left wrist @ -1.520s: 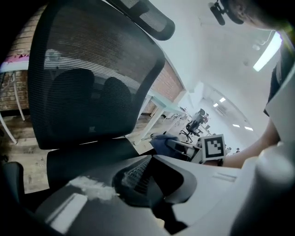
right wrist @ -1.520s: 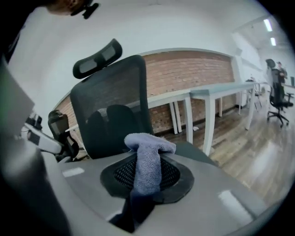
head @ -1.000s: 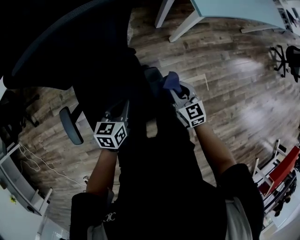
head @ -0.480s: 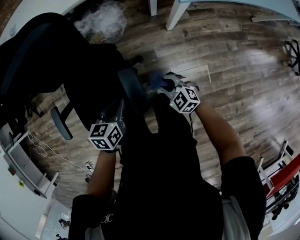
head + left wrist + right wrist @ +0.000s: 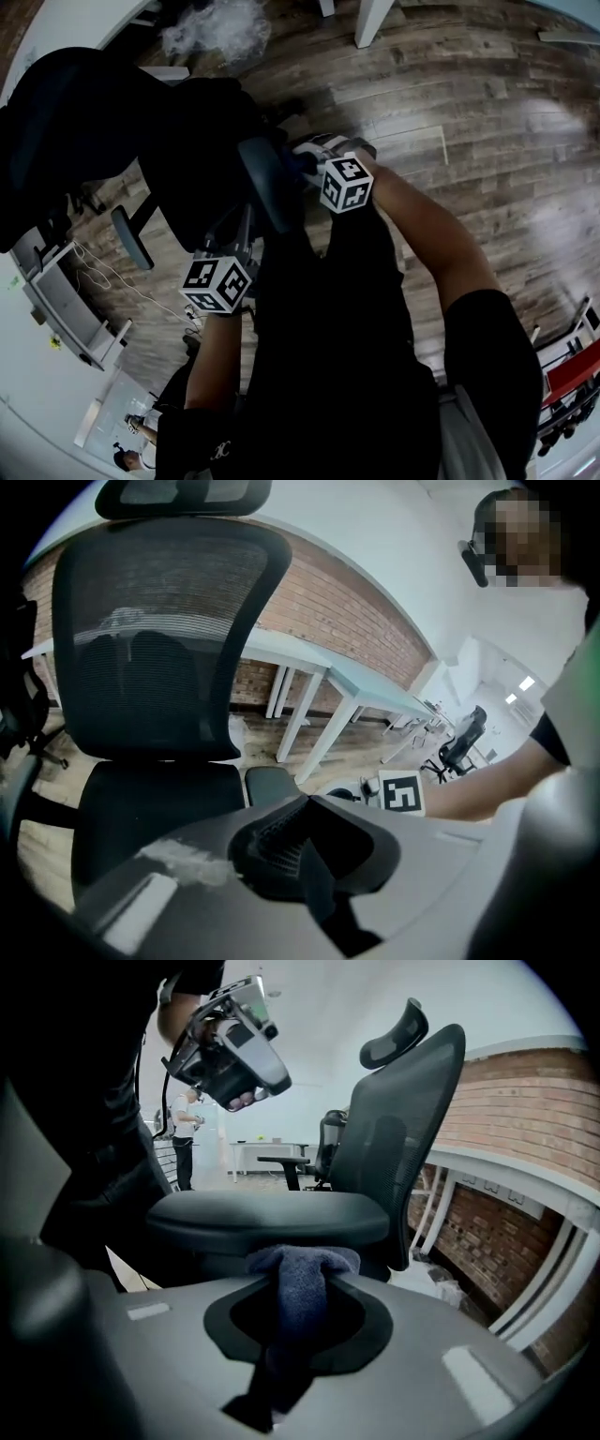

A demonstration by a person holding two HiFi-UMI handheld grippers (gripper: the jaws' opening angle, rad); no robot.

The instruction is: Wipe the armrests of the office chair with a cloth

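Office chair: black, mesh back. Armrest pad, on the chair's side: the blue cloth is bunched against its near edge. Right claw: clamped on the cloth. Left claw: closed, empty, facing the chair's seat, apart from it.

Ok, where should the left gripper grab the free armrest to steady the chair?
Probably its near end, approached end-on, one jaw above, one below: the free armrest pad is long and thin. Open the shut left gripper first.
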